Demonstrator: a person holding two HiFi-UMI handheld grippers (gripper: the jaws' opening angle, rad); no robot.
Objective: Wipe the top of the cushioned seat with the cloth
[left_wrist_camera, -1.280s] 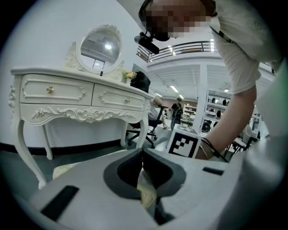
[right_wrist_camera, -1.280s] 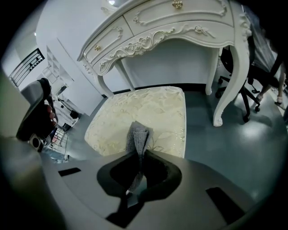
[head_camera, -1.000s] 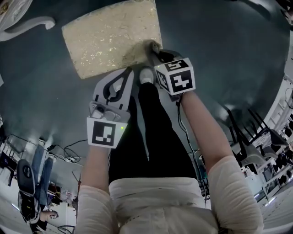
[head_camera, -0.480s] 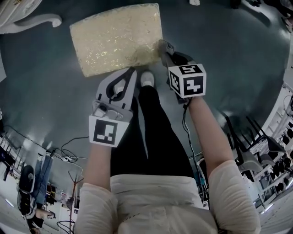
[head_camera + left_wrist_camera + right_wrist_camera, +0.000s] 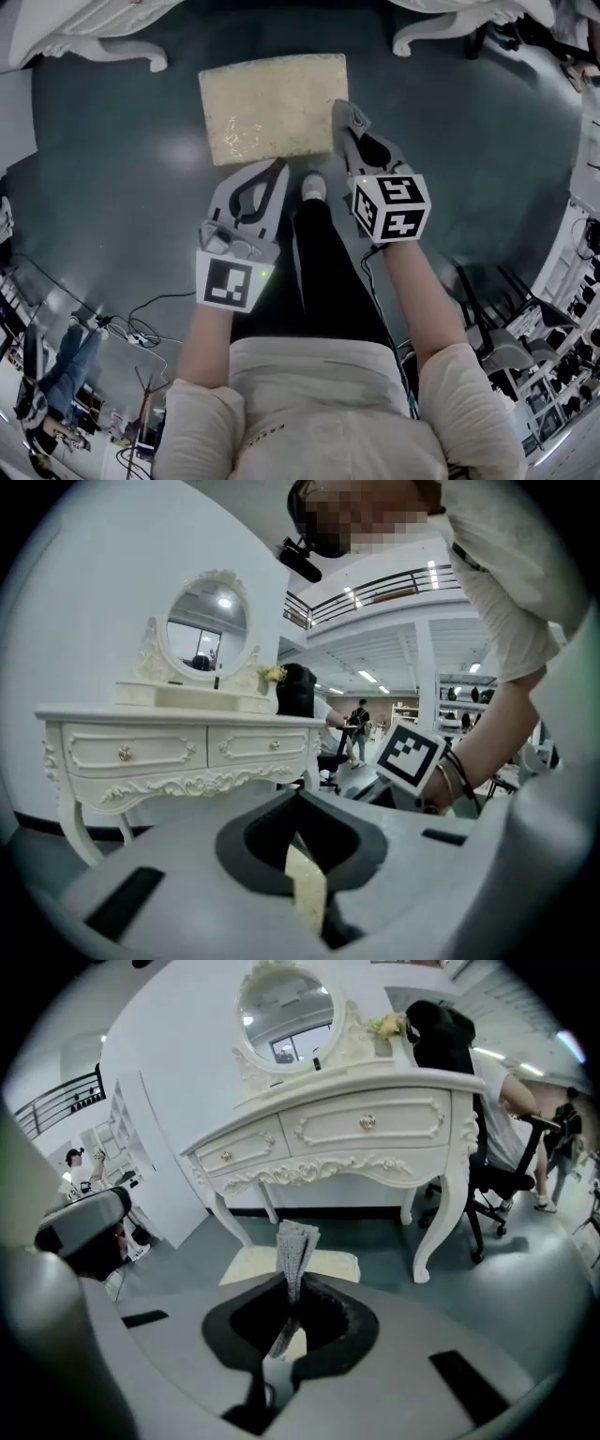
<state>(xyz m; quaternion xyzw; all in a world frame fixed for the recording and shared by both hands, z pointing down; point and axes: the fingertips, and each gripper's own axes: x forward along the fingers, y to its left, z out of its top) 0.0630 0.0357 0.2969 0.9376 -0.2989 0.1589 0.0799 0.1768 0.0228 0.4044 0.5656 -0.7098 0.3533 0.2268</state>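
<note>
right gripper (image 5: 291, 1299): jaws clamped on the cloth; in head view its tips (image 5: 340, 109) sit at the seat's right edge
cloth (image 5: 296, 1244): grey, knitted, folded, pinched between the right jaws, sticking up past them
cloth on seat: cannot tell if it touches
left gripper (image 5: 298, 805): jaws together, nothing between them, only a thin slit showing cream behind; in head view (image 5: 277, 168) just beside the seat's near edge
cushioned seat (image 5: 272, 103): cream-gold rectangular top, over the dark floor (image 5: 122, 169), in front of the dressing table; also seen past the right jaws (image 5: 335, 1263)
dressing table (image 5: 361, 1129): white, carved, oval mirror (image 5: 286, 1002) on top
shoe (image 5: 314, 187): white, between the two grippers
</note>
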